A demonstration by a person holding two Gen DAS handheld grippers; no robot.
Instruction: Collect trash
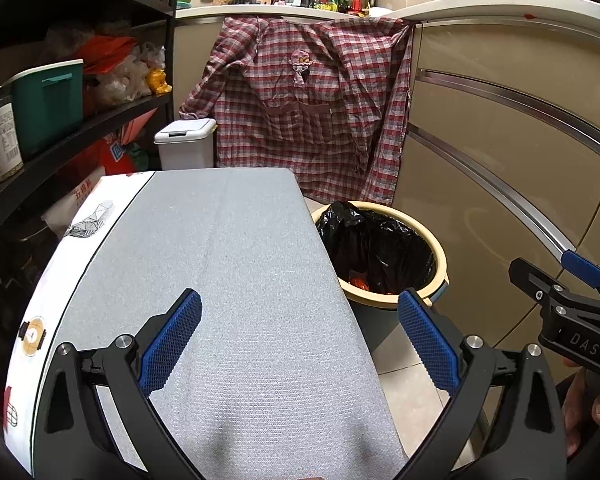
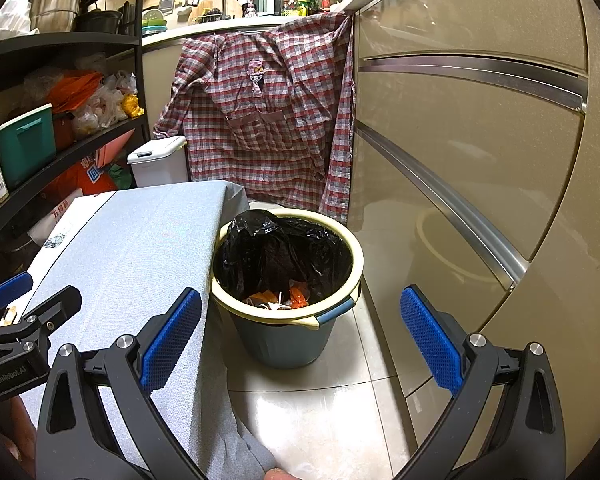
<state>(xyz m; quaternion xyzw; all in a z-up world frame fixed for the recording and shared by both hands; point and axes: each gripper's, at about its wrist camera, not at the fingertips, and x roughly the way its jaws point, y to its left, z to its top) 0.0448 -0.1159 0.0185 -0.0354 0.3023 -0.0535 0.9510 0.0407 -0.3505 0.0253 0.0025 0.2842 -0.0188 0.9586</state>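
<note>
A grey-blue trash bin (image 2: 286,340) with a cream rim (image 1: 440,264) and a black liner stands on the floor, right of a grey-covered table (image 1: 252,300). Orange and white scraps (image 2: 284,298) lie at the bottom of the liner. My left gripper (image 1: 300,344) hovers open over the bare grey cloth, holding nothing. My right gripper (image 2: 300,340) is open too, held above the floor in front of the bin with empty fingers. The right gripper (image 1: 568,300) shows at the right edge of the left wrist view; the left gripper (image 2: 24,320) shows at the left edge of the right wrist view.
A plaid shirt (image 1: 308,112) hangs over the counter front behind the bin. Beige cabinet fronts (image 2: 480,160) close the right side. Black shelving (image 1: 72,112) with a green box and bags fills the left. A small white lidded bin (image 1: 186,144) sits behind the table. The floor is glossy tile (image 2: 320,420).
</note>
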